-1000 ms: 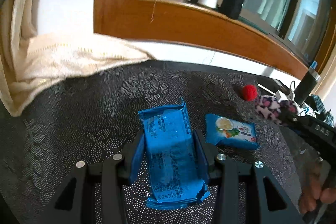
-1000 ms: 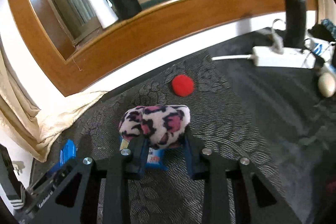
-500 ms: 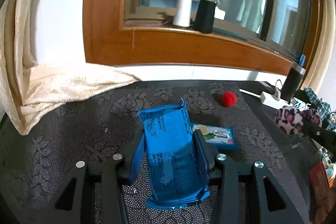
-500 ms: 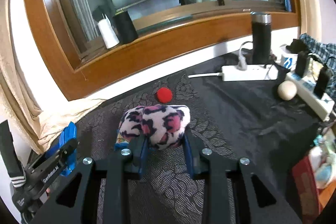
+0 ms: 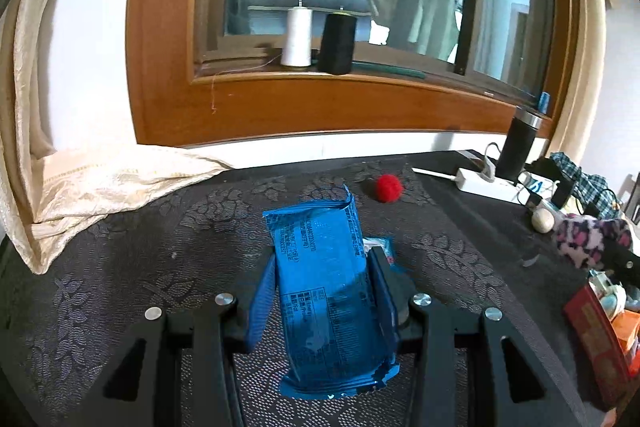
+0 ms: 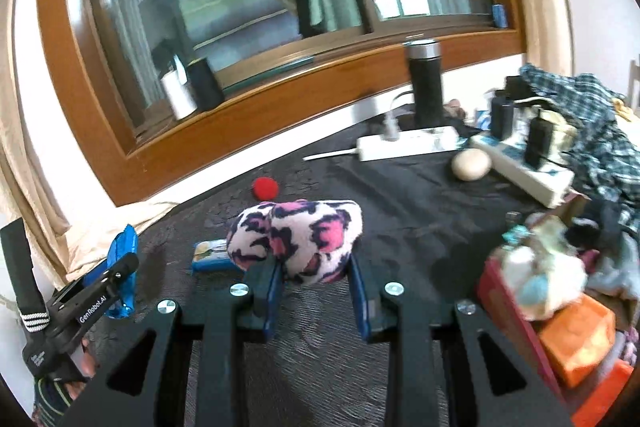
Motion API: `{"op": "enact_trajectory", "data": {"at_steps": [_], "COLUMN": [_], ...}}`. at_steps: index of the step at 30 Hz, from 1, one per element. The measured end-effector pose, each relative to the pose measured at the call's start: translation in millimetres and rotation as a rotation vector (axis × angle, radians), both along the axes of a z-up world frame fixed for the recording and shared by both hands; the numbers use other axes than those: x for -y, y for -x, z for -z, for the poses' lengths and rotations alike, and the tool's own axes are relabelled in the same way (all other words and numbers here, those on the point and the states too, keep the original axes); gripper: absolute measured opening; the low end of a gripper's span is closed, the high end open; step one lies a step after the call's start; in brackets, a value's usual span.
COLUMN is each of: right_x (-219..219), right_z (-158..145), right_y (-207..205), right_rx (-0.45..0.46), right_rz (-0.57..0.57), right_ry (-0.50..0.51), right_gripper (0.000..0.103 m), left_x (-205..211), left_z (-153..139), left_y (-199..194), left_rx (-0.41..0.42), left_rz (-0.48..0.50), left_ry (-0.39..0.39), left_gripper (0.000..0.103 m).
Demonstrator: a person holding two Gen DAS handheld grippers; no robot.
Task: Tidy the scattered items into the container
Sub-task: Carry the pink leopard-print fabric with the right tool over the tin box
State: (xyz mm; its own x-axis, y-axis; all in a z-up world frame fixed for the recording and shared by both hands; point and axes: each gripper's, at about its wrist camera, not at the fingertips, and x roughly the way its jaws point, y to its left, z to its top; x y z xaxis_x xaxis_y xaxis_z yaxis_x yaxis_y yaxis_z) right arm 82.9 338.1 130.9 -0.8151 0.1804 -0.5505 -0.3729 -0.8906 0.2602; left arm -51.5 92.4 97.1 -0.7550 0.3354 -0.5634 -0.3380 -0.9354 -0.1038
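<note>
Between the blue pads of the left gripper (image 5: 324, 291) sits a blue snack packet (image 5: 328, 291), clamped on both long sides and held above the dark patterned tablecloth (image 5: 120, 251). Just behind its right finger, a smaller blue wipes pack (image 5: 382, 245) lies flat on the cloth, mostly hidden in this view. Farther back rests a red pompom (image 5: 388, 188), well apart from both packs.

On the right, the right gripper (image 6: 314, 281) squeezes a pink-and-black spotted plush toy (image 6: 298, 239), which bulges out above its pads. The wipes pack (image 6: 210, 255) shows on the cloth to the left of the toy, with the pompom (image 6: 265, 187) beyond it.

At the right edge of the table stands a red box (image 6: 516, 319), already stuffed with soft and orange things. A beige ball (image 6: 471, 165) lies near two white power strips (image 6: 408, 145), and a black flask (image 6: 426, 83) stands by the wall. Two thread spools (image 5: 318, 39), white and black, stand on the wooden windowsill (image 5: 320, 95); a cream curtain (image 5: 100, 183) drapes onto the table's left corner.
</note>
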Motion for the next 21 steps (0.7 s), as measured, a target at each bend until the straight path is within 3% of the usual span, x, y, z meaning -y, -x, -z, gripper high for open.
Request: {"op": "enact_trajectory", "data": {"at_steps": [21], "right_x": [-128.1], "right_z": [-0.4], "right_y": [-179.1], "right_rx": [-0.01], "right_rz": [0.49], "right_ry": [0.019], "right_gripper": [0.032], "left_x": [-19.8], "left_z": [11.9], "left_y": [-11.2], "left_rx": [0.032], "left_rz": [0.056], "left_ry": [0.03], "left_gripper": [0.047]}}
